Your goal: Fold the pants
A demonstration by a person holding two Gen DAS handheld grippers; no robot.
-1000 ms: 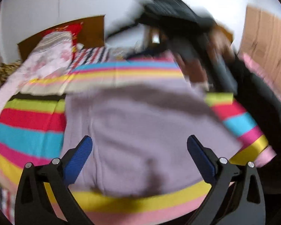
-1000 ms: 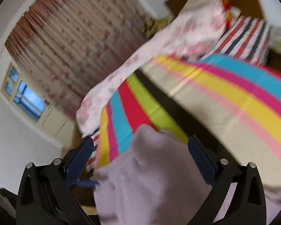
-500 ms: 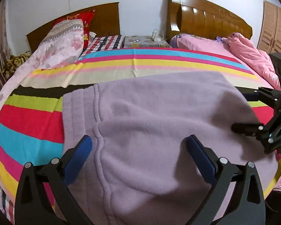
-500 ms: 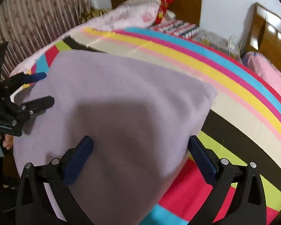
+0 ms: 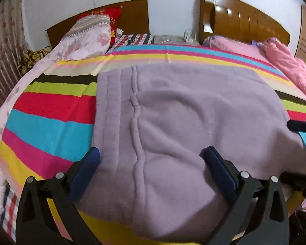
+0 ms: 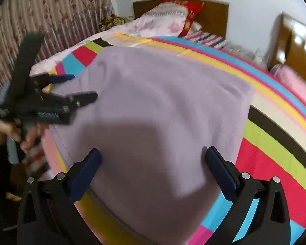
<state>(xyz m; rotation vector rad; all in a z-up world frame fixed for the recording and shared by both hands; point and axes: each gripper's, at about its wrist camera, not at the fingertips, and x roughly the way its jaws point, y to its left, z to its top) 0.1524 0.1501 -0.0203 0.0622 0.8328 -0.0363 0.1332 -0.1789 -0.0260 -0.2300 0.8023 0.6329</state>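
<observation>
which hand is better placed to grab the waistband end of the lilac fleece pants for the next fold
Left. The left tongs stand open right over the ribbed waistband of the lilac fleece pants. The right tongs, also open, hang over the plain opposite end, away from that band.

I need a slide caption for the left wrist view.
Open left gripper above lilac pants lying flat on a striped bedspread; right gripper at the right edge.

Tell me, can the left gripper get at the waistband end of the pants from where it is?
Probably yes. The left gripper is open right over the pants, and the ribbed waistband lies flat on the striped bedcover just ahead, with nothing on top of it.
</observation>
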